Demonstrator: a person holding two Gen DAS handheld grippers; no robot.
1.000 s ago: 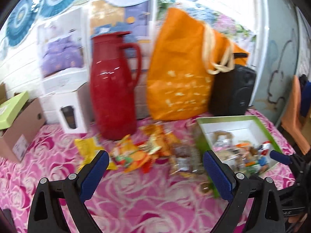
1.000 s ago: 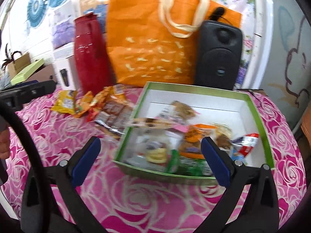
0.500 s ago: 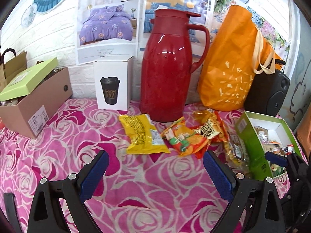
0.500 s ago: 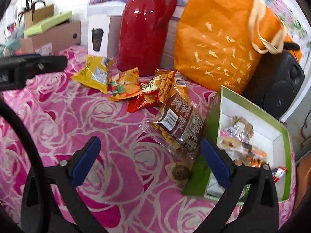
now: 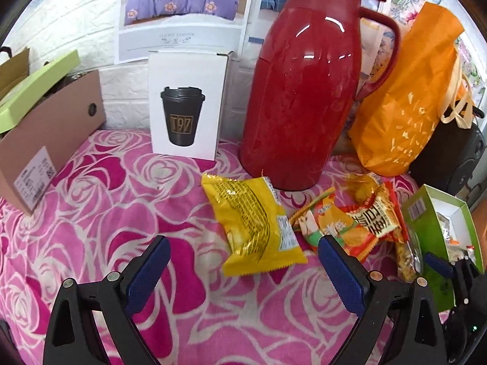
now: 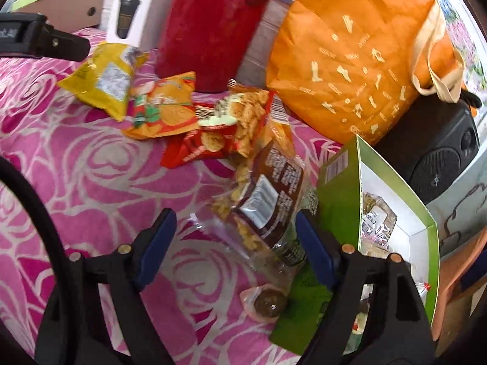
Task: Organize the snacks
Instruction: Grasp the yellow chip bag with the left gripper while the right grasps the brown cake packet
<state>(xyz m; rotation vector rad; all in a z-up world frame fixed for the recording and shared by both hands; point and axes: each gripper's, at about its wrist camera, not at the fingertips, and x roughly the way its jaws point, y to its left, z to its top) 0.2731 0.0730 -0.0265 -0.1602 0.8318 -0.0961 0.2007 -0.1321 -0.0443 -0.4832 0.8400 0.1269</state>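
Left gripper (image 5: 243,261) spread wide, empty, low centre; yellow packet (image 5: 254,222) lies between its tips on the pink cloth (image 5: 106,213); right gripper (image 6: 236,237) spread, brown packet (image 6: 268,200) between its tips, beside green box (image 6: 341,200) at right.

Snack packets (image 5: 255,222) lie mid-frame on the table (image 5: 106,213) before a jug (image 5: 301,91); a carton (image 5: 188,106) stands to its left, a bag (image 5: 408,115) to its right, an open box (image 5: 426,228) at right edge.
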